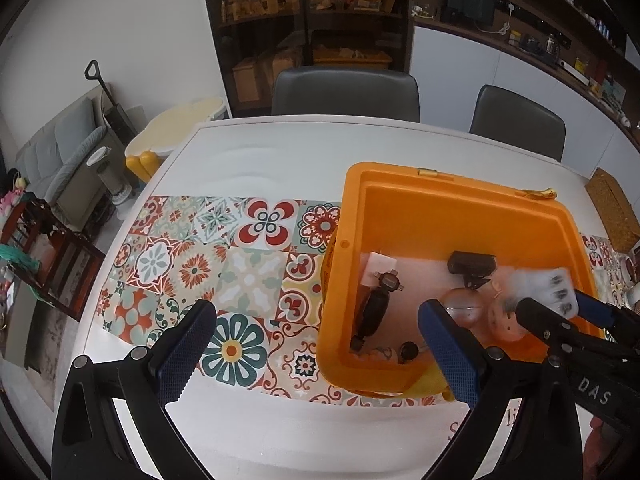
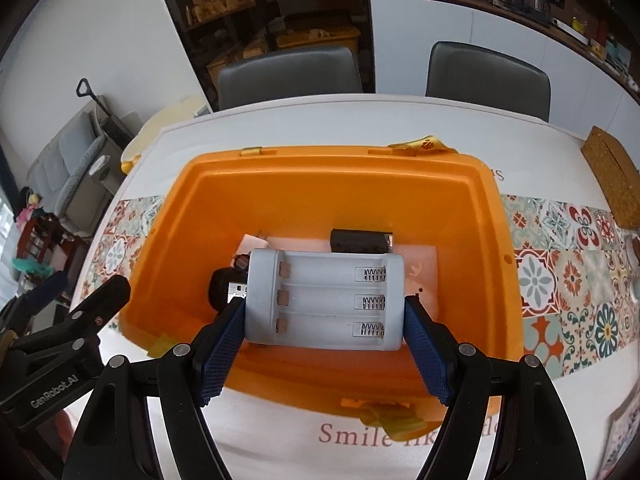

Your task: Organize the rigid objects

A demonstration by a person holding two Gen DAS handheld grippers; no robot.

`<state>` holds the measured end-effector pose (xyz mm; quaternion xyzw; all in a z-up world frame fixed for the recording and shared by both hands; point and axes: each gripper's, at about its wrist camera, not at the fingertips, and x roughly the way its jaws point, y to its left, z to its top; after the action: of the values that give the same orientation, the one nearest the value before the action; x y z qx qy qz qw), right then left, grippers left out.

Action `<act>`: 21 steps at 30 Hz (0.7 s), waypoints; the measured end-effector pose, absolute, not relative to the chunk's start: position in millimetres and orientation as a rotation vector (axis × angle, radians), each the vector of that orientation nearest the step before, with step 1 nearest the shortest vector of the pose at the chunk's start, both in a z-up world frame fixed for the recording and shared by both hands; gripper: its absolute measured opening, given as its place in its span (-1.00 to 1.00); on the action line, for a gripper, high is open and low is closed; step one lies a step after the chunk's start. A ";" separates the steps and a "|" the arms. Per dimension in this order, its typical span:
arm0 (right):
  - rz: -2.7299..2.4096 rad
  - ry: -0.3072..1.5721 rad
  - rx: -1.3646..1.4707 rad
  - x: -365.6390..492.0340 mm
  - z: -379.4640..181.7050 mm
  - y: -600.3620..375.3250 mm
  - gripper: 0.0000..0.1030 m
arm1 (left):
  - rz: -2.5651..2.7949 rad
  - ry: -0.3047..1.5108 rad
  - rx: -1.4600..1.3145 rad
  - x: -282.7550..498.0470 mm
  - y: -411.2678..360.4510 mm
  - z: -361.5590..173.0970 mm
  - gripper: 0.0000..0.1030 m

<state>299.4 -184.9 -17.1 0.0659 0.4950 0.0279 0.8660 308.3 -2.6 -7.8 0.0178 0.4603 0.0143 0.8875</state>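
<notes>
A white battery holder [image 2: 324,300] with three empty slots hangs over the open orange bin [image 2: 320,160], gripped at its two ends by my right gripper [image 2: 324,306]. In the left wrist view the same holder [image 1: 548,284] looks blurred above the bin's [image 1: 400,176] right side, between the right gripper's fingers [image 1: 528,308]. My left gripper [image 1: 316,312] stands open and empty over the patterned mat [image 1: 220,264], its right finger above the bin's near left corner. In the bin lie a black box [image 1: 472,262], a black oblong item [image 1: 374,308], a white card [image 1: 378,264] and small gadgets.
The bin stands on a white table with two grey chairs [image 1: 344,92] behind it. A cork box [image 2: 612,176] sits at the far right of the table. The left gripper's black body [image 2: 80,320] is close on the bin's left.
</notes>
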 end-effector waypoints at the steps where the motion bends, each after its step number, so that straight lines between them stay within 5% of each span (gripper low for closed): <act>1: 0.055 1.033 0.146 300.7 -19.0 -186.0 0.50 | 0.033 0.961 0.039 308.9 -2.8 -9.1 0.99; 21: -0.054 1.015 0.124 259.3 1.5 -196.4 0.79 | 0.014 0.916 0.044 270.4 -3.7 9.1 0.99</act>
<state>259.3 -196.4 1.5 0.0594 0.4855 -0.0259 0.8718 270.4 -3.7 9.1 0.0212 0.4421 0.0066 0.8967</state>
